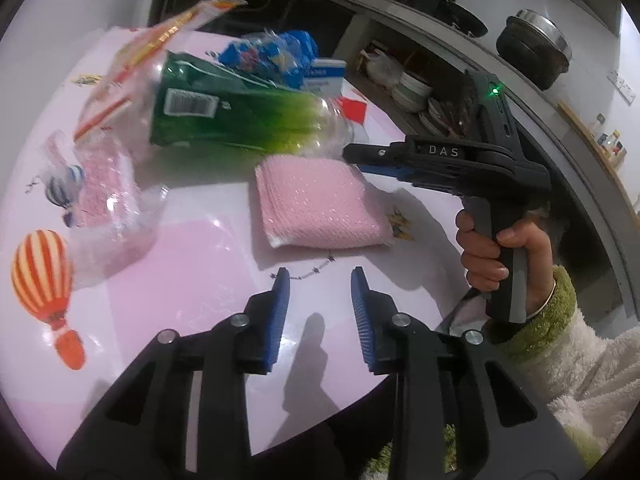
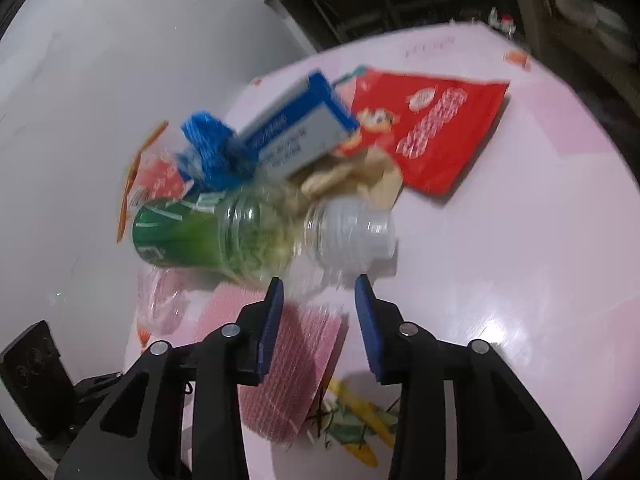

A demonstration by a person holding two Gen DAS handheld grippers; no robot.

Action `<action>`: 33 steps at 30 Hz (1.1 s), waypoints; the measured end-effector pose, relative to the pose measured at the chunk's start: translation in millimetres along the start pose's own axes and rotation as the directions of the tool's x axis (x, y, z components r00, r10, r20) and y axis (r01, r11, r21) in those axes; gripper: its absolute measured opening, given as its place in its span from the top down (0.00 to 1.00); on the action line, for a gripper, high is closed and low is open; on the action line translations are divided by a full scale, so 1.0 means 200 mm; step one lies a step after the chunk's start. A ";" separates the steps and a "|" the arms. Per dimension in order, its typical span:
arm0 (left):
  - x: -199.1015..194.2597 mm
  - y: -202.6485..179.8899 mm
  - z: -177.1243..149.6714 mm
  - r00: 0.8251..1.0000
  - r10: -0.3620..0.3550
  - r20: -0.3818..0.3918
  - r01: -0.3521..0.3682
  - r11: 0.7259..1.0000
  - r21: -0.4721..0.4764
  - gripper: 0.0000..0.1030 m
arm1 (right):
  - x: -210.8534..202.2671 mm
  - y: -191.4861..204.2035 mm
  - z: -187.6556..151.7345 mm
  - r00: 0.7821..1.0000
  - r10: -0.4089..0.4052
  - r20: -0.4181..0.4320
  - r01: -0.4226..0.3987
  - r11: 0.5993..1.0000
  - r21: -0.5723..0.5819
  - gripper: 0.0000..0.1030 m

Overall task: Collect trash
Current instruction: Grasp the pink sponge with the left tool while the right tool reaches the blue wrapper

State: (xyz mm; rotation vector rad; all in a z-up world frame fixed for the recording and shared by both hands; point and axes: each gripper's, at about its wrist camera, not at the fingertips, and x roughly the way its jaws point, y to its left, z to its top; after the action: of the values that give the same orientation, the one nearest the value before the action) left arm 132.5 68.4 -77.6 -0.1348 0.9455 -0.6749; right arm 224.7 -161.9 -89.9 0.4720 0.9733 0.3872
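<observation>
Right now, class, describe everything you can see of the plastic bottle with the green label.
The bottle is clear ribbed plastic, lying on its side on the pink table. A green wrap label with a barcode covers its body; its neck carries a translucent white cap. It looks empty. Its base end lies among crinkled clear wrappers, and a pink cloth sits beside it. The right tongs are open near its neck, not gripping.

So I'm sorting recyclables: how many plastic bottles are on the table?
1. The green-labelled bottle lies on its side in the trash pile, neck toward the right gripper, just beyond the pink cloth. Others could be hidden under the wrappers.
</observation>
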 end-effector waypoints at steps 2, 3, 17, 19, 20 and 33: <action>0.01 0.00 0.00 1.000 -0.007 -0.009 0.007 1.000 0.004 0.72 | 0.00 0.00 -0.03 0.999 0.034 -0.030 -0.033 0.999 0.017 0.66; 0.01 0.00 -0.01 1.000 -0.014 -0.014 0.014 1.000 0.002 0.72 | -0.01 0.00 -0.06 0.998 0.045 -0.050 -0.044 0.999 0.025 0.66; -0.04 0.05 -0.02 0.999 0.012 -0.037 -0.017 0.991 -0.131 0.18 | -0.17 0.06 -0.38 0.982 0.136 -0.132 -0.128 0.990 0.064 0.66; -0.01 0.03 0.03 0.998 0.045 -0.032 -0.049 0.987 -0.155 0.16 | -0.22 0.03 -0.38 0.988 0.120 -0.097 -0.112 0.990 0.080 0.65; 0.03 0.01 0.06 0.996 0.078 -0.039 -0.083 0.983 -0.161 0.14 | -0.24 0.01 -0.36 0.991 0.106 -0.077 -0.099 0.991 0.090 0.64; 0.37 -0.17 0.15 0.922 0.368 -0.120 -0.377 0.923 -0.073 0.14 | -0.41 -0.13 -0.36 0.998 -0.058 0.039 0.054 0.993 0.106 0.58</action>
State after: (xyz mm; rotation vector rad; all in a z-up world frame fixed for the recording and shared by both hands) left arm 169.4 -7.3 -99.2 -0.0011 1.0688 -0.2851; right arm 124.9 -210.9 -81.5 0.5445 0.9666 0.2757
